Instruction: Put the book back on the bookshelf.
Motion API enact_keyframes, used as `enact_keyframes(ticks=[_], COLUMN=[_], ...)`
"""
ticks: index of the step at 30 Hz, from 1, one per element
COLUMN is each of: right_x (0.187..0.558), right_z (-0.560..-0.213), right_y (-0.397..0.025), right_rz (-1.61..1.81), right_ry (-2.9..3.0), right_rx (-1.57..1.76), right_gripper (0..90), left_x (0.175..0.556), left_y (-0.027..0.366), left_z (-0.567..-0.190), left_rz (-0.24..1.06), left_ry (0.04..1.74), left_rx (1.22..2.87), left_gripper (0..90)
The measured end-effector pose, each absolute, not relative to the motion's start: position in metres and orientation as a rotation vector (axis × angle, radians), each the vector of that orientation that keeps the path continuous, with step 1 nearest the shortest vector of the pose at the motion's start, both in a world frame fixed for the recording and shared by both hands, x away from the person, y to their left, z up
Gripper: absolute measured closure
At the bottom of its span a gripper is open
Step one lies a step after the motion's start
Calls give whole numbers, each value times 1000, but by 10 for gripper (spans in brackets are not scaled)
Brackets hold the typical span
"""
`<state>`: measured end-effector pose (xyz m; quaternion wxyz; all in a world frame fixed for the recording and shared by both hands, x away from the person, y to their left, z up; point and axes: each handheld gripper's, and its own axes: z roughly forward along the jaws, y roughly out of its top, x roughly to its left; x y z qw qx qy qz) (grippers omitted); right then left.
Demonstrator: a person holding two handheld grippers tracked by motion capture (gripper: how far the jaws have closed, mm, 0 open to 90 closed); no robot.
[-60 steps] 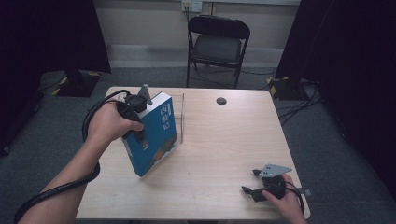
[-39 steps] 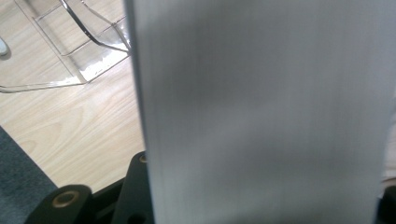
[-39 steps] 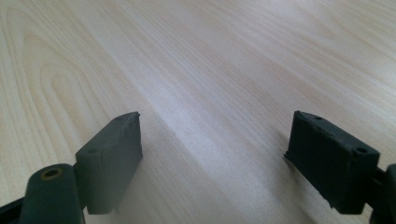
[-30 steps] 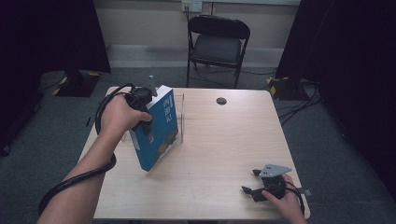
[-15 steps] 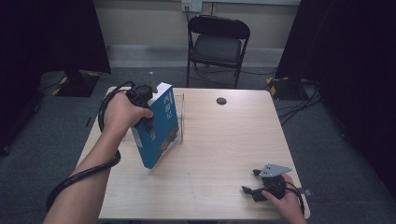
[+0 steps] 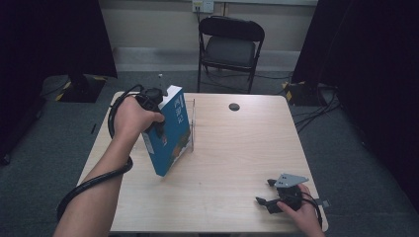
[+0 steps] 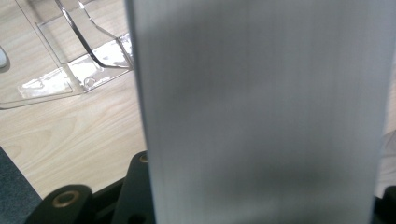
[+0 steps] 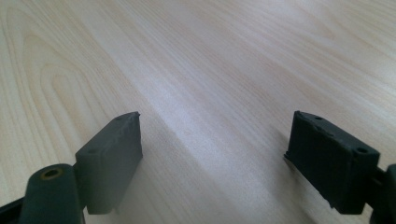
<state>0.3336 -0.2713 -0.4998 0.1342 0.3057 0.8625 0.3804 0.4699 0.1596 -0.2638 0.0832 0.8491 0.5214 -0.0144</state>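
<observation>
A blue book (image 6: pixel 170 133) stands tilted on the wooden table (image 6: pixel 232 148), its lower corner on the wood and its top leaning toward a clear plastic stand (image 6: pixel 191 123). My left gripper (image 6: pixel 157 116) is shut on the book's page edge near its top. In the left gripper view the blurred white pages (image 7: pixel 261 112) rise between the jaws, with the clear stand (image 7: pixel 74 65) lying behind on the wood. My right gripper (image 6: pixel 264 192) rests low at the table's near right edge, jaws open and empty; its view looks across bare wood (image 8: pixel 210 70) between the two pads.
A small black round disc (image 6: pixel 234 106) lies on the table's far side. A black folding chair (image 6: pixel 230 47) stands behind the table. Cables trail from both grippers, the left one looping off the table's left edge.
My left gripper has lifted the book from a flatter lean to a steeper one and carried its top farther back toward the clear stand. The right gripper has stayed still.
</observation>
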Motion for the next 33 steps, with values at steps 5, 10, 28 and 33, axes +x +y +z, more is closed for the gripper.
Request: enact_keyframes(ticks=[5, 10, 28, 33], right_x=[334, 334, 334, 334], right_z=[-500, -500, -500, -500], right_y=[-271, -271, -271, -271], right_rz=[1103, 1103, 1105, 1106], right_ry=[2500, 2500, 2499, 2499], right_rx=[887, 887, 886, 886], right_gripper=[168, 168, 168, 168], left_x=[472, 474, 485, 487], left_y=[157, 156, 148, 145], left_z=[-264, -264, -268, -269], left_rz=[-47, -37, -7, 13], left_ry=[1620, 1619, 1642, 1642], left_rx=[2489, 2471, 2443, 2432], left_gripper=[621, 621, 621, 622])
